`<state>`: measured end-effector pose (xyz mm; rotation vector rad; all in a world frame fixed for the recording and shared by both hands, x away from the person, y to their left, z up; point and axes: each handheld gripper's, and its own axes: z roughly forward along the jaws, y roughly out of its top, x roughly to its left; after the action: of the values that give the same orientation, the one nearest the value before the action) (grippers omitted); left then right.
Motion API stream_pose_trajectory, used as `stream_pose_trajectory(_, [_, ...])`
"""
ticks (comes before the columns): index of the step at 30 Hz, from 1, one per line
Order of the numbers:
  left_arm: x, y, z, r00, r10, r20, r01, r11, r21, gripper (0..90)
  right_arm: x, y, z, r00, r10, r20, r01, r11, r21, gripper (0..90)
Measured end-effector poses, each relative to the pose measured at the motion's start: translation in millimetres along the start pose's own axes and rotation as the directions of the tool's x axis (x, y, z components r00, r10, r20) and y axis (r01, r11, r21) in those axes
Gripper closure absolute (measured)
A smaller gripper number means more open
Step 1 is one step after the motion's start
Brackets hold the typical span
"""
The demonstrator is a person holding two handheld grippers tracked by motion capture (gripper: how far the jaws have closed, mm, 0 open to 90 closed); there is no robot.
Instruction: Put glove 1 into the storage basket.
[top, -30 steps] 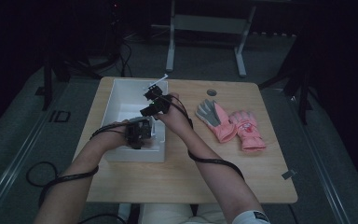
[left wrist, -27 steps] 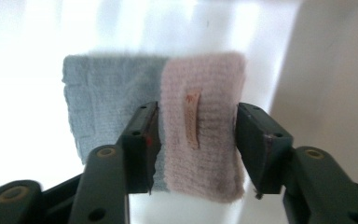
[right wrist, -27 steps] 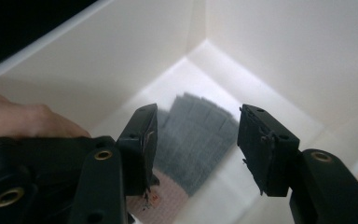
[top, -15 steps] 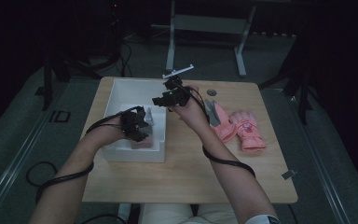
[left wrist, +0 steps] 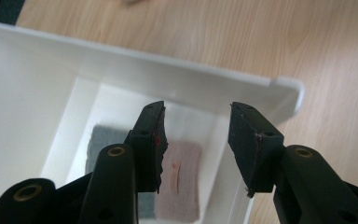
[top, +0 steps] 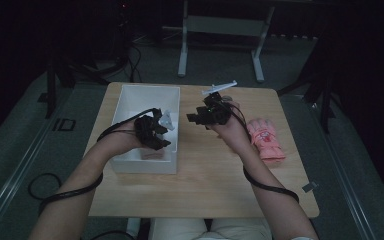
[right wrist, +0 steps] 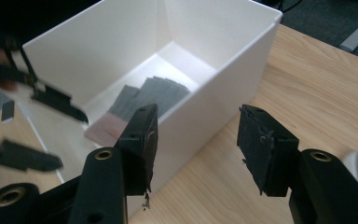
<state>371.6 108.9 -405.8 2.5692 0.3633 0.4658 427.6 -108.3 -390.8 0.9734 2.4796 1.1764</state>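
1. High view: the white box (top: 147,125) stands on the left part of the wooden table (top: 205,180), and one glove lies inside it at the near end. The pink glove (top: 265,140) lies on the table at the right, well apart from the box. I judge the work about half done: one glove is packed, and the pink one is left to fetch. The left gripper (top: 155,131) hangs over the box; the right gripper (top: 207,112) is above the table between the box and the pink glove. From here neither set of jaws can be read.

2. Left gripper view: looking down into the box past its rim, the jaws stand apart with nothing between them. Below lies the glove in the box (left wrist: 177,179), its pinkish cuff beside a grey part, flat on the floor, a detail too dark to make out from above.

3. Right gripper view: the jaws are apart and empty, aimed at the box's outer wall (right wrist: 205,93). Grey glove fingers show on the box floor, and the left gripper's jaws hang blurred at the left edge.
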Motion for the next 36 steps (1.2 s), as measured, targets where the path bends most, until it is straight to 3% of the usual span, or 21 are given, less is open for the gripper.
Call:
stream_pose_trajectory(9, [-6.9, 33.4, -8.5, 0.9966, -0.074, 0.036, 0.078, 0.9918, -0.101, 52.0, -17.6, -23.6, -34.9, 0.9994, -0.016, 0.029, 0.018, 0.999, -0.045, 45.8])
stream_pose_trajectory(15, [-20.8, 54.3, 7.9, 0.9933, -0.098, 0.061, 0.105, 0.9883, -0.111, 48.0, -33.4, -42.1, -51.7, 0.9982, -0.005, 0.060, 0.009, 0.997, -0.075, 33.2])
stream_pose_trajectory(19, [-34.5, 65.0, 21.8, 0.9914, -0.113, 0.066, 0.119, 0.9873, -0.105, 47.1, -44.1, -55.6, -58.7, 0.9984, -0.004, 0.057, 0.008, 0.997, -0.081, 17.2])
stream_pose_trajectory(22, [-45.5, 71.5, 30.8, 0.9898, -0.107, 0.094, 0.117, 0.9871, -0.109, 44.8, -50.9, -67.4, -60.9, 0.9980, -0.007, 0.063, 0.012, 0.997, -0.078, 14.6])
stream_pose_trajectory(24, [-52.7, 75.0, 35.9, 0.9889, -0.082, 0.124, 0.097, 0.9887, -0.115, 44.3, -54.4, -74.2, -61.5, 0.9973, 0.000, 0.074, 0.006, 0.997, -0.074, 15.6])
stream_pose_trajectory(26, [-52.7, 75.0, 35.9, 0.9889, -0.082, 0.124, 0.097, 0.9887, -0.115, 44.4, -57.1, -78.4, -61.8, 0.9983, 0.007, 0.058, -0.003, 0.997, -0.076, 15.6])
stream_pose_trajectory(27, [-68.5, 80.0, 46.4, 0.9851, -0.045, 0.166, 0.068, 0.9885, -0.135, 44.2, -63.0, -90.4, -61.1, 0.9994, 0.018, 0.030, -0.015, 0.996, -0.085, 14.7])
stream_pose_trajectory(29, [-78.5, 82.2, 55.2, 0.9839, -0.032, 0.176, 0.056, 0.9895, -0.133, 41.6, -65.6, -99.6, -60.3, 0.9991, 0.004, 0.043, -0.001, 0.998, -0.070, 14.5])
stream_pose_trajectory(32, [-89.6, 83.3, 70.2, 0.9815, -0.025, 0.190, 0.048, 0.9920, -0.117, 32.8, -69.9, -110.8, -59.4, 0.9982, 0.004, 0.059, -0.001, 0.999, -0.045, 14.2])
stream_pose_trajectory(34, [-92.9, 82.1, 78.5, 0.9755, -0.025, 0.218, 0.051, 0.9923, -0.113, 23.3, -72.7, -116.3, -59.9, 0.9995, 0.014, 0.027, -0.013, 0.999, -0.046, 14.4])
stream_pose_trajectory(36, [-96.2, 80.0, 85.5, 0.9692, -0.023, 0.245, 0.054, 0.9914, -0.119, 19.4, -74.0, -121.1, -59.7, 0.9994, 0.008, 0.033, -0.007, 1.000, -0.028, 14.4])
